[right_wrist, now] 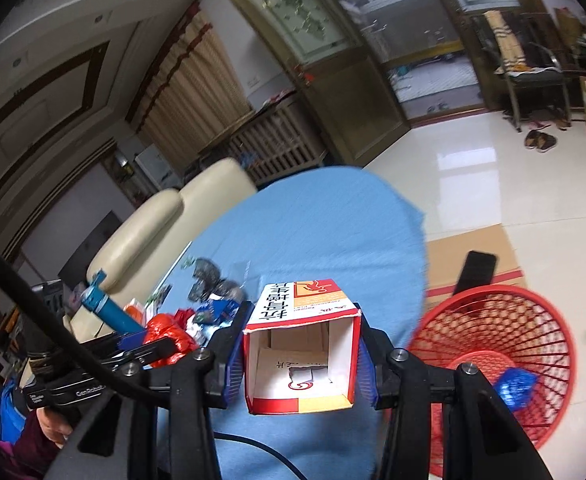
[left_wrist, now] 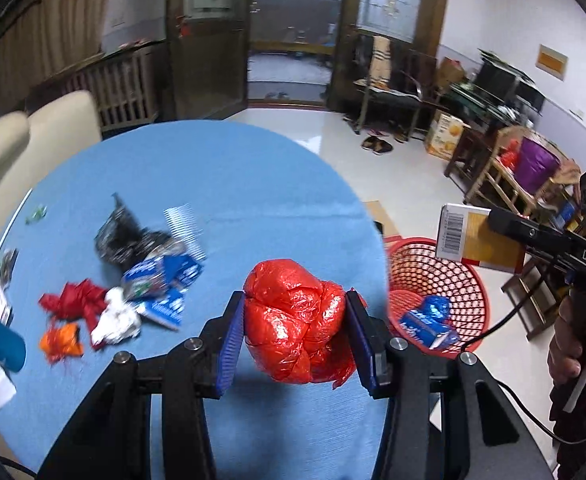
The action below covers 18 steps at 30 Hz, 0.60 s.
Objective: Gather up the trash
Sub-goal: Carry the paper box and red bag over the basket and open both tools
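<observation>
From the left wrist view, one left gripper [left_wrist: 295, 322] is recorded with its blue pads pressed on one red plastic bag ball [left_wrist: 297, 322], held clear above the blue table [left_wrist: 233, 168]; the ball is judged light, soft and crinkly, likely to deform, so a hold across its widest middle suits it. One red mesh basket [left_wrist: 437, 280] stands on the floor just beside the table, with one blue wrapper [left_wrist: 429, 318] already in it. Loose items left on the cloth are counted as roughly seven, blurred and overlapping: dark foil, a white comb, blue packets, red scraps, white tissue, an orange scrap, a small green piece. From the right wrist view, one right gripper [right_wrist: 301, 354] is seen clamped on one open carton [right_wrist: 301, 354] by its two side walls, near the basket rim; the carton is judged light, empty but for a leaflet, stiff yet crushable, best squeezed gently.
</observation>
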### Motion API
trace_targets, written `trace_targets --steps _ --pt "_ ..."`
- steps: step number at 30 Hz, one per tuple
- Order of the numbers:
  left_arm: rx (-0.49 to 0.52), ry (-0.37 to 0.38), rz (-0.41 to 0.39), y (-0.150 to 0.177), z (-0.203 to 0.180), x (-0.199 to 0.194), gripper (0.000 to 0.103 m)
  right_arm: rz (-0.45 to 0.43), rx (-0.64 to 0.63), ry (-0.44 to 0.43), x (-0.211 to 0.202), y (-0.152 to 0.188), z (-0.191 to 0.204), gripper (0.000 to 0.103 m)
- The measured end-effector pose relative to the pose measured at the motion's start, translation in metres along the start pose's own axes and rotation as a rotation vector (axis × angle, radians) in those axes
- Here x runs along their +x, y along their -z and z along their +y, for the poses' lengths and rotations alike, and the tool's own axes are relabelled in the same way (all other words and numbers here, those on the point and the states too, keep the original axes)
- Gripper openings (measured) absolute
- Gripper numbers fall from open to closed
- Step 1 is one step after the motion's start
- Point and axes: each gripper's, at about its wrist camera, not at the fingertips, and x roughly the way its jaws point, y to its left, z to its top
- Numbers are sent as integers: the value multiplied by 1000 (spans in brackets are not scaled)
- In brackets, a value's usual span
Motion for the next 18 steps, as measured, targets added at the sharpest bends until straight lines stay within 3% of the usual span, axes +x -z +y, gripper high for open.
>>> trace_targets --steps 12,18 --pt "187 89 16 -31 -92 17 50 -156 137 149 -79 -6 -85 49" --pt "262 143 69 -36 -137 46 51 -153 222 196 -93 3 -125 49"
